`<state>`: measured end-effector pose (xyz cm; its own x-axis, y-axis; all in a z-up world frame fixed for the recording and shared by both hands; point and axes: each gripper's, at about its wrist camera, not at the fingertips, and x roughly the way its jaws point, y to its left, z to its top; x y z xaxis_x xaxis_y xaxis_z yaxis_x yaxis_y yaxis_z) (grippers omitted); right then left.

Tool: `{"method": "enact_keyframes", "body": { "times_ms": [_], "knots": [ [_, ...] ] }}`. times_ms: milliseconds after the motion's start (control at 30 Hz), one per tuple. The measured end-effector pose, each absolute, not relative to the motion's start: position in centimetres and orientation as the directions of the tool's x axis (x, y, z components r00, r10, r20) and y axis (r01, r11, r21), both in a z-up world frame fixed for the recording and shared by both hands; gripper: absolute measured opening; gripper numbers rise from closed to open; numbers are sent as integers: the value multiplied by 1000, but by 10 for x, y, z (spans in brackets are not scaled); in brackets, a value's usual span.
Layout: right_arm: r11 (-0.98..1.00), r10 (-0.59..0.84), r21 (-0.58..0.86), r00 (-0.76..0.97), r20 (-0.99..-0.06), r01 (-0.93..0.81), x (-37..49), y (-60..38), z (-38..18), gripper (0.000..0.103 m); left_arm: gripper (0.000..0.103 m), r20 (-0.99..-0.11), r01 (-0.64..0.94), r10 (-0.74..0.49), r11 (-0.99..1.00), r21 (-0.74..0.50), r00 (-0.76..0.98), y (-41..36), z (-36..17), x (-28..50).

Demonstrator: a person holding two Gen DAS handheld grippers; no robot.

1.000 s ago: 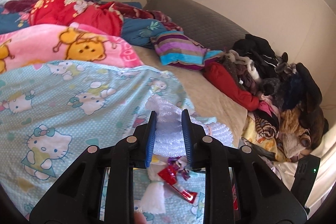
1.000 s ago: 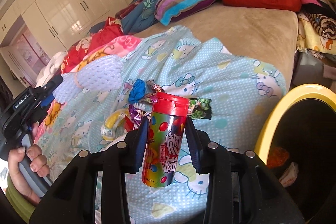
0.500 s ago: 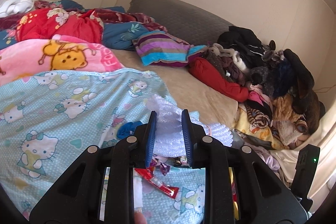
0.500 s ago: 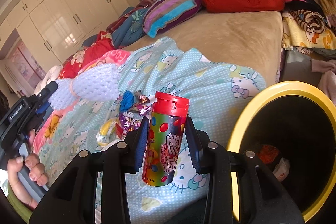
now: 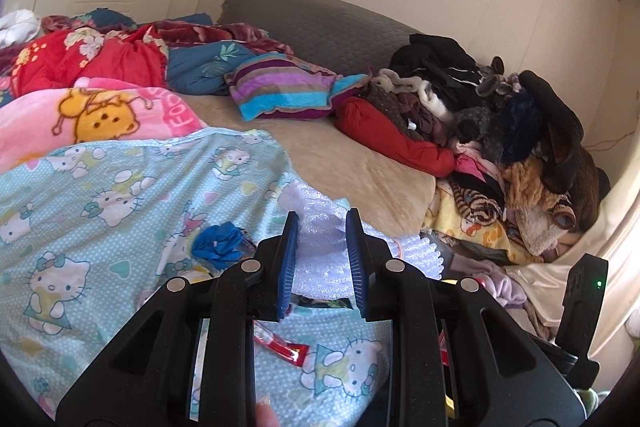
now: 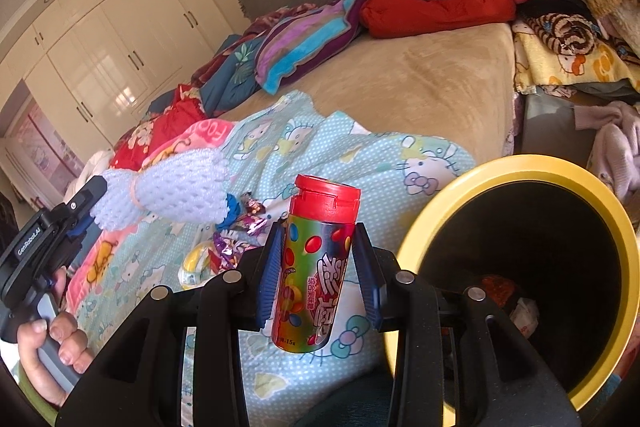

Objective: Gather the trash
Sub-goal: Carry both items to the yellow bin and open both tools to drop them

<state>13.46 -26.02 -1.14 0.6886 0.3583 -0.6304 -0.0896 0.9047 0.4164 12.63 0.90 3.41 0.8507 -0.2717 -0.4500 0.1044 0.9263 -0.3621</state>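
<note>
Right gripper (image 6: 318, 269) clamping candy tube (image 6: 316, 267) beside yellow bin (image 6: 516, 167); left gripper (image 6: 86, 201) pinching foam net (image 6: 172, 189).

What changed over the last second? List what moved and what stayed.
The right gripper carried the red-capped candy canister toward the yellow-rimmed black bin, which now fills more of the right wrist view. The left gripper lifted the white foam netting higher above the wrappers on the Hello Kitty blanket. Both grips stayed shut; nothing was dropped.
</note>
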Motion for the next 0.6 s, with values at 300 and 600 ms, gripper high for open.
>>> {"method": "enact_keyframes", "body": {
  "times_ms": [300,600],
  "knots": [
    [901,315,432,720,-619,-23,121,-298,-10,33,18,-459,159,-312,927,-340,832,-21,35,123],
    [894,271,446,750,-604,36,112,-334,-7,33,18,-469,215,-341,929,-302,815,-52,36,119]
  ]
}}
